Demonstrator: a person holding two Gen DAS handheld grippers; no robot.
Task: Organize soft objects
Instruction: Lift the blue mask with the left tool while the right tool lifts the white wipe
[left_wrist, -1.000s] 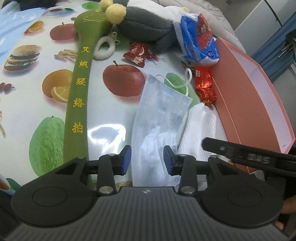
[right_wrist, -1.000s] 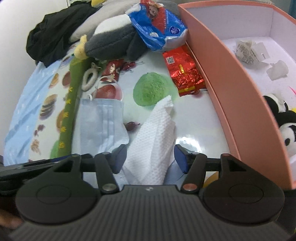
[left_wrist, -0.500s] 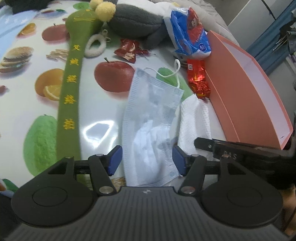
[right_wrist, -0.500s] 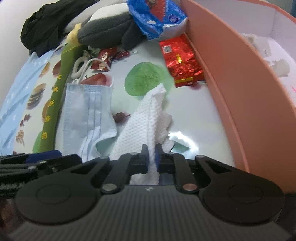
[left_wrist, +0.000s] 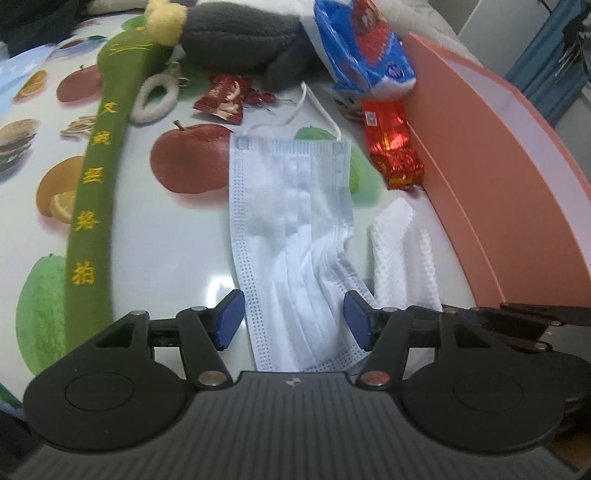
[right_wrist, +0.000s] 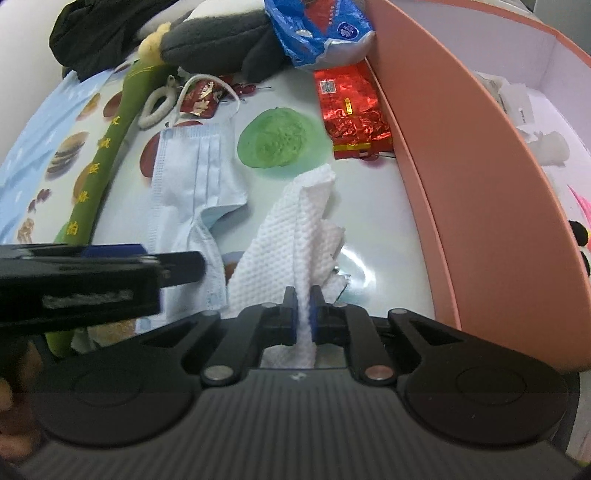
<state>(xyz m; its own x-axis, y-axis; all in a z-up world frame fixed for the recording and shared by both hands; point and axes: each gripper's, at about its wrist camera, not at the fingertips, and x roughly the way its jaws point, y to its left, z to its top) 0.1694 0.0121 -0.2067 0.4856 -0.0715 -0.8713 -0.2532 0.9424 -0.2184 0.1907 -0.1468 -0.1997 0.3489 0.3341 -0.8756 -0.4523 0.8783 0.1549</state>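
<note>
Fingers of the right gripper (right_wrist: 303, 309) are pinched on the near end of the white textured cloth (right_wrist: 291, 240), a thin fold caught between the pads. Left gripper (left_wrist: 293, 317) stands spread, its jaws having just been opening, straddling the near end of the blue face mask (left_wrist: 291, 236) without pressing it.

Step in hand, as I judge it: lift the cloth and carry it right, over the wall of the pink box (right_wrist: 454, 177). Grip looks shallow, so raise slowly and let the far end peel off the fruit-print tablecloth (left_wrist: 173, 236). Left should close low on the mask's pleats, clear of the green padded stick (left_wrist: 92, 206) at left.

Hard to read: near edges of both cloth and mask sit under the gripper bodies. Box contents partly cut off. Grey plush (left_wrist: 236, 44) and blue packet (left_wrist: 362, 48) run out of frame at the far end.
</note>
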